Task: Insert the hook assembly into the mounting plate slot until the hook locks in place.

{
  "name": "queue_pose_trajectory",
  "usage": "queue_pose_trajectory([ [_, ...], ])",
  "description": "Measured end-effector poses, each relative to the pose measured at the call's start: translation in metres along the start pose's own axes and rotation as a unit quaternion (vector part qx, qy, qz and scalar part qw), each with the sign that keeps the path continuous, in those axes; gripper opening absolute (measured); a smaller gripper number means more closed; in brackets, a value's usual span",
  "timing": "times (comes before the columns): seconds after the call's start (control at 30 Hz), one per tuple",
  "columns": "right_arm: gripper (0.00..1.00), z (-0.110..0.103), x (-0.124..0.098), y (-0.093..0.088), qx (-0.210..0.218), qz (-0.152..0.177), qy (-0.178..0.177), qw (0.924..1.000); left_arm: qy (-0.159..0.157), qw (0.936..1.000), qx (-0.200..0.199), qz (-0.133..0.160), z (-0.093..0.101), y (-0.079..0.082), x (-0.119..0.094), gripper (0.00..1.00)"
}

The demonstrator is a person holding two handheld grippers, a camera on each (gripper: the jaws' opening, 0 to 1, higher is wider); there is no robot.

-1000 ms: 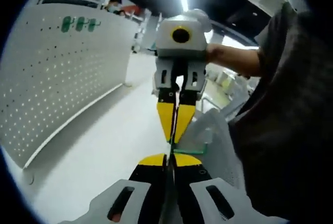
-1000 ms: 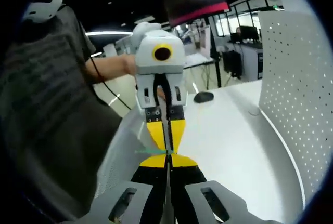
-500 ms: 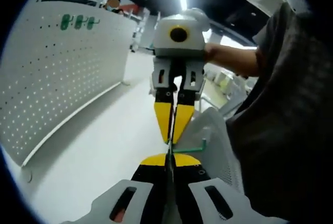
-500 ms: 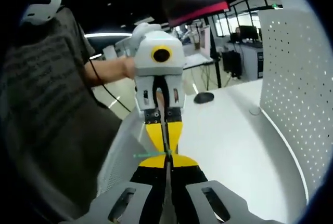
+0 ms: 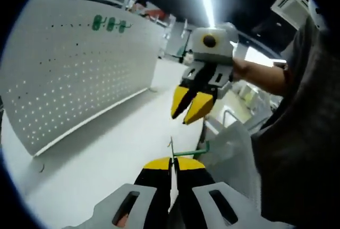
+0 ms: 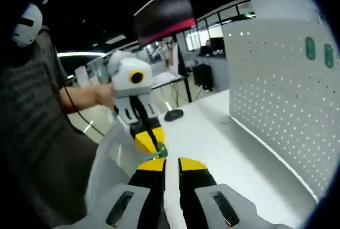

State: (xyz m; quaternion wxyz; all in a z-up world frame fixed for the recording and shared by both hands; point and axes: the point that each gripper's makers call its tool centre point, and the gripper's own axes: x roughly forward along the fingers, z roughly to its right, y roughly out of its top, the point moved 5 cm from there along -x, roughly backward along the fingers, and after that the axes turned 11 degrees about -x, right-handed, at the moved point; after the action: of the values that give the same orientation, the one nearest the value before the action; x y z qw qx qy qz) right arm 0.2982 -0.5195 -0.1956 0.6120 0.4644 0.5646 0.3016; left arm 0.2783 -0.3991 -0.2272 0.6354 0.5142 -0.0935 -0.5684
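A thin green wire hook (image 5: pixel 192 152) sticks out sideways from my left gripper (image 5: pixel 172 160), whose yellow jaws are shut on it. My right gripper (image 5: pixel 181 118) hangs a little above and beyond it, jaws slightly apart, holding nothing. In the right gripper view my right gripper (image 6: pixel 171 161) is open, a clear gap between its tips. Just ahead of them, the left gripper (image 6: pixel 154 150) pinches the green hook (image 6: pixel 158 151). The white perforated mounting plate (image 5: pixel 69 80) stands upright at the table's side, and its surface (image 6: pixel 276 96) shows on the right too.
Green hooks (image 5: pixel 109 24) hang high on the plate, and green hooks (image 6: pixel 311 48) show on its upper part. The white table (image 5: pixel 106 154) runs along its foot. A clear plastic bag (image 5: pixel 228 149) lies by the person's body. A dark rounded object (image 6: pixel 172 115) sits far back.
My right gripper has opened, let go of the hook and drawn back from the left gripper. The left gripper still holds the hook. Both views have swung toward the plate.
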Motion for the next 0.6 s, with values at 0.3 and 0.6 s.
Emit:
queue_pose_trajectory([
  [0.3,0.08,-0.011,0.004,0.011,0.072,0.072,-0.075,0.992,0.08,0.9899,-0.067,0.097,-0.02,0.023,-0.014,0.02],
  [0.6,0.17,-0.008,0.015,0.023,0.153,0.14,-0.119,0.971,0.113,0.9784,-0.074,0.156,-0.008,0.039,-0.012,0.02],
])
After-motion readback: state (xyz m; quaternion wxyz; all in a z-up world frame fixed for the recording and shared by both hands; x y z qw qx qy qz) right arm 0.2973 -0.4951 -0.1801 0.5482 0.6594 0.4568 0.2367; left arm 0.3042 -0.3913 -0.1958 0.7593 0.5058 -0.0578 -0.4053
